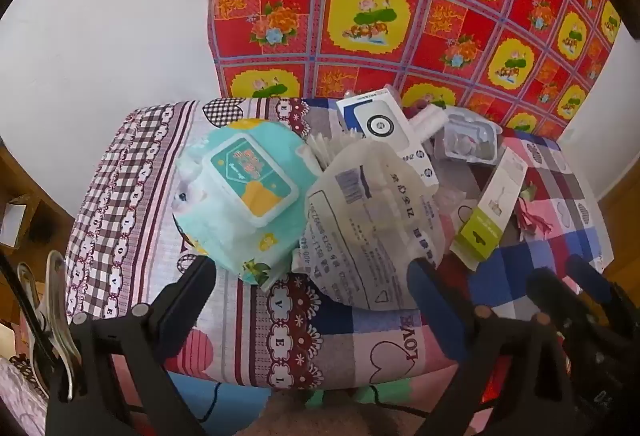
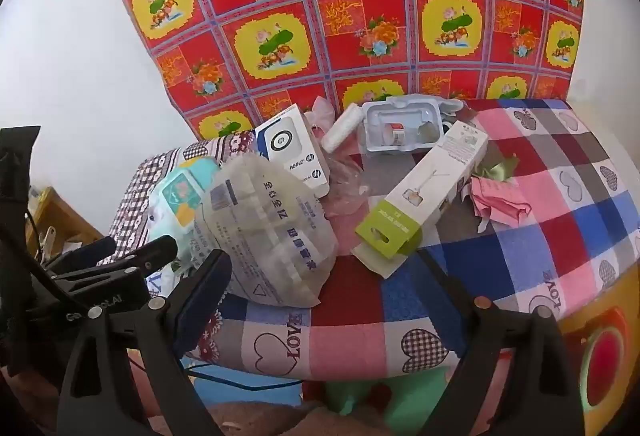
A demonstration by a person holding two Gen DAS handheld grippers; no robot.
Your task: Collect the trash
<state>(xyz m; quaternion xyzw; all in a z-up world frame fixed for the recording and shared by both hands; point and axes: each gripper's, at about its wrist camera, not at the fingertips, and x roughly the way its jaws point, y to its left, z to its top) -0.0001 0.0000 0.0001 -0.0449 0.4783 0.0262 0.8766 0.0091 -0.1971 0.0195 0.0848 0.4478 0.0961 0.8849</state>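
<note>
Mounted on each gripper, angled steeply down and forward over the near edge of the patchwork cloth (image 1: pixel 248 320). Left view nearer the wipes pack (image 1: pixel 244 196); shared: printed plastic bag (image 2: pixel 268 220), boxes, red floral cloth (image 2: pixel 340 16).

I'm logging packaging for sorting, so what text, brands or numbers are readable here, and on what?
"LOVE": patchwork cloth, beside its printed hearts, upside down.
"400": clear printed bag, start of a number; the rest, with its Chinese characters, too blurred.
White-and-blue box: lettering too blurred to read.
Green-ended carton: small print unreadable.
Wet-wipes pack: lid label unreadable.
</note>
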